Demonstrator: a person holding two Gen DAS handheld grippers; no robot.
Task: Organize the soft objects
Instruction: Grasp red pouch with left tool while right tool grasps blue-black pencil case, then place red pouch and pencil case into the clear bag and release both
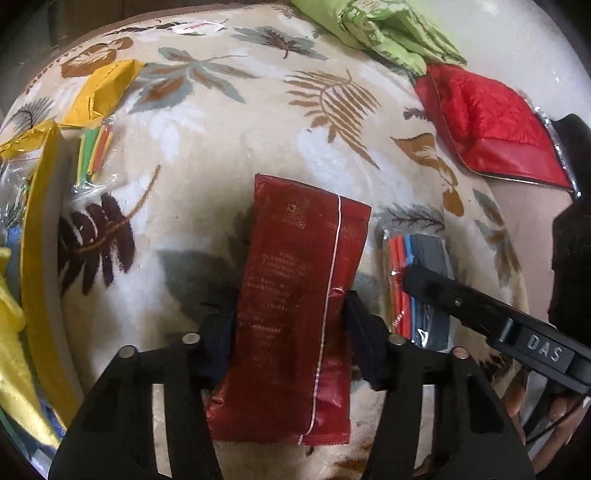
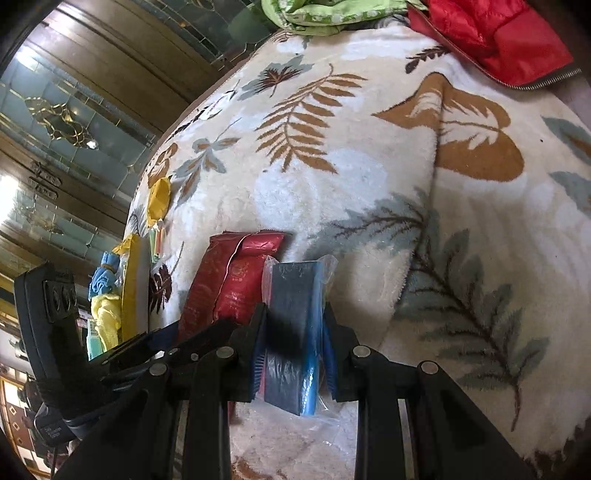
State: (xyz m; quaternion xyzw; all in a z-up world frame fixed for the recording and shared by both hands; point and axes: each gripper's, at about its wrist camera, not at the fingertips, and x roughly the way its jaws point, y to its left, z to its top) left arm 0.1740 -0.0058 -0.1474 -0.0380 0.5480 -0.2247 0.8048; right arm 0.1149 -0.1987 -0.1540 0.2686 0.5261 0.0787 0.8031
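Note:
A dark red foil pouch lies lengthwise on the leaf-patterned blanket. My left gripper is shut on it, one pad on each long edge, and the right edge is crinkled at the pad. In the right wrist view the pouch bows up along its middle. Beside it on the right, a clear bag of coloured tubes sits in my right gripper, which is shut on it. From the left wrist view the right gripper's tip covers part of that bag.
A yellow-walled bin holding blue and yellow cloths stands at the left. Near it lie a yellow foil pouch and another bag of coloured tubes. A red quilted bag and green fabric lie far right.

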